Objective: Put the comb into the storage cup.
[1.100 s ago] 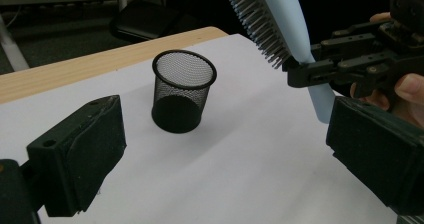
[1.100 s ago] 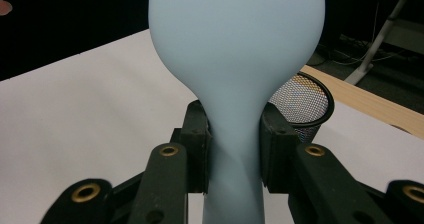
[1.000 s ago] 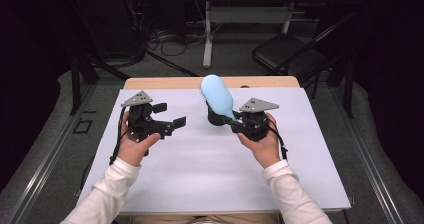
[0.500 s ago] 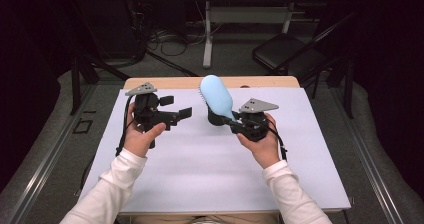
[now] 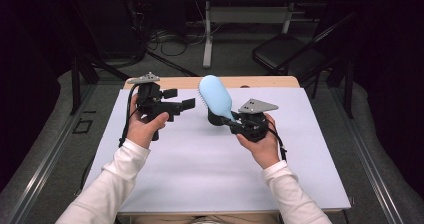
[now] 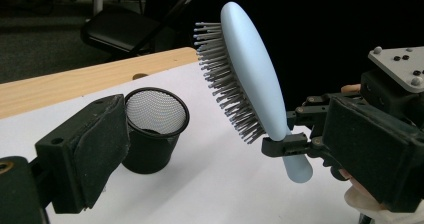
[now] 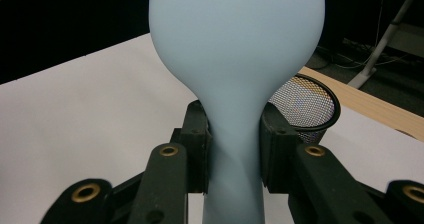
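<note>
The pale blue hairbrush [image 5: 216, 96] stands tilted above the table's [image 5: 200, 184] far edge, its narrow handle pinched by the right gripper [image 5: 231, 123]. Likely light, stiff and smooth; the handle suits gripping. The left gripper [image 5: 179, 99] hovers spread, empty, near the mesh cup [image 6: 152, 129].

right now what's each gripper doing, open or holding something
Left gripper: open, jaws apart with nothing between them.
Right gripper: shut on the blue hairbrush, jaws clamped on its handle, head raised.

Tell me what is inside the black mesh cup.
The mesh cup looks empty: bare mesh wall down its far side. Its bottom is hidden by the near rim, and the hairbrush covers part of it from the right gripper view.
</note>
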A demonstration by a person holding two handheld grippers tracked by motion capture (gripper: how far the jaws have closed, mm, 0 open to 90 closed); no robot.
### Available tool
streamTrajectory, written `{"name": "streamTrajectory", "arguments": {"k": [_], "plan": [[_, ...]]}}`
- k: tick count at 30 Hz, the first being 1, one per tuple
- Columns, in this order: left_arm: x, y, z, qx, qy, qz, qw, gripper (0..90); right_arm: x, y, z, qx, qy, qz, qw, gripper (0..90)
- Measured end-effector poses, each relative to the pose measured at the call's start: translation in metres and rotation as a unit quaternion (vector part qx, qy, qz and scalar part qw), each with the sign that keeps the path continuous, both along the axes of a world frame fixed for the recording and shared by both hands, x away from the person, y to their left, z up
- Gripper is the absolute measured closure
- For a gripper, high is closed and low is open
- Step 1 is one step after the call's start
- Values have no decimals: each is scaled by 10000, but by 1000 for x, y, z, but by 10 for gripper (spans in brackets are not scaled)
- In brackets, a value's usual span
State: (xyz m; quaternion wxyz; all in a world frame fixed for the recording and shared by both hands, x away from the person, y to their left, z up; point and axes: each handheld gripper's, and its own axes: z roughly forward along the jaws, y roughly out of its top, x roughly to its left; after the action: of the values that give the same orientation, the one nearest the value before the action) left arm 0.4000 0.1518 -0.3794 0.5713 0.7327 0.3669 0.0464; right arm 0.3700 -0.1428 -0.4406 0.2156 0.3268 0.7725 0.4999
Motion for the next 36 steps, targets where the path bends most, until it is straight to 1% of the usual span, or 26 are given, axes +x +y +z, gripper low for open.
{"name": "streamTrajectory", "arguments": {"k": [2,5,13,15,16,19,24,29,30,32,34,36], "plan": [[1,-1,0,12,37,0,10000,49,0,0,0,0,0,0,10000,695],[4,-2,0,-25,64,3,10000,49,0,0,0,2,-3,2,10000,695],[8,-7,0,48,149,-30,9999,49,0,0,0,16,-6,4,10000,696],[9,-9,0,34,161,-49,9999,49,0,1,0,14,-6,10,10000,696],[10,-10,1,59,180,-61,9998,49,-1,1,0,11,-5,13,10000,695],[11,-13,1,40,232,-84,9997,49,-1,1,0,12,-8,31,10000,695],[15,-17,0,66,322,-108,9994,49,-2,1,1,23,-29,35,10000,695],[19,-23,0,129,382,-167,9990,49,-2,2,2,30,-35,44,10000,695],[20,-24,-1,154,387,-232,9989,49,-3,2,2,31,-41,48,10000,695],[20,-27,-2,154,413,-232,9988,49,-3,3,2,39,-47,55,10000,696],[21,-29,-3,197,394,-256,9987,49,-3,3,2,40,-50,61,10000,695],[21,-30,-3,220,416,-274,9985,49,-3,3,3,44,-57,67,10000,695]]}}
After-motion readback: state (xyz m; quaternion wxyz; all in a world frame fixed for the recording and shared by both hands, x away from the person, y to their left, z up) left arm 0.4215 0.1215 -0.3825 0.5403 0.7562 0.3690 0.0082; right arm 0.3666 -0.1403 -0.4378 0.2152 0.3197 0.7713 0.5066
